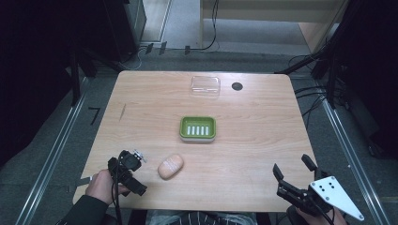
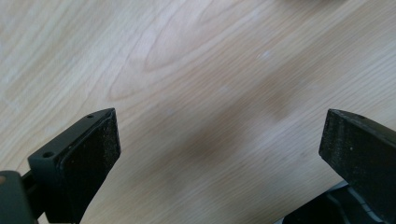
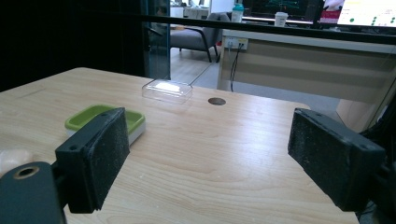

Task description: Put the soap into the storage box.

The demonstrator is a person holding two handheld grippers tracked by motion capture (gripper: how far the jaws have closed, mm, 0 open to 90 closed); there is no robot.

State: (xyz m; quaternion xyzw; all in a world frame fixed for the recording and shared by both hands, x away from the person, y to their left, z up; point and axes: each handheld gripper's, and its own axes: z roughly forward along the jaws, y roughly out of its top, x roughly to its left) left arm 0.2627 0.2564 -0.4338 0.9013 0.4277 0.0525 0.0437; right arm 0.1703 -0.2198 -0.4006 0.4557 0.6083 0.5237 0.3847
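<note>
A peach-coloured bar of soap (image 1: 170,166) lies on the wooden table (image 1: 253,140), in front of a green soap dish (image 1: 197,128) with a white slotted insert. My left gripper (image 1: 127,169) is just left of the soap, tipped down at the bare wood. Its jaws stand wide apart in the left gripper view, so the left gripper (image 2: 219,135) is open and holds nothing. At the front right corner my right gripper (image 1: 293,168) is also open and holds nothing. In its own view the right gripper (image 3: 210,140) looks past the soap dish (image 3: 105,119), with the soap (image 3: 13,158) at the left edge.
A clear plastic lid (image 1: 205,86) lies at the far middle of the table, next to a dark round grommet (image 1: 237,86). The lid (image 3: 167,91) and grommet (image 3: 216,101) lie beyond the dish. Dark stands and cables surround the table.
</note>
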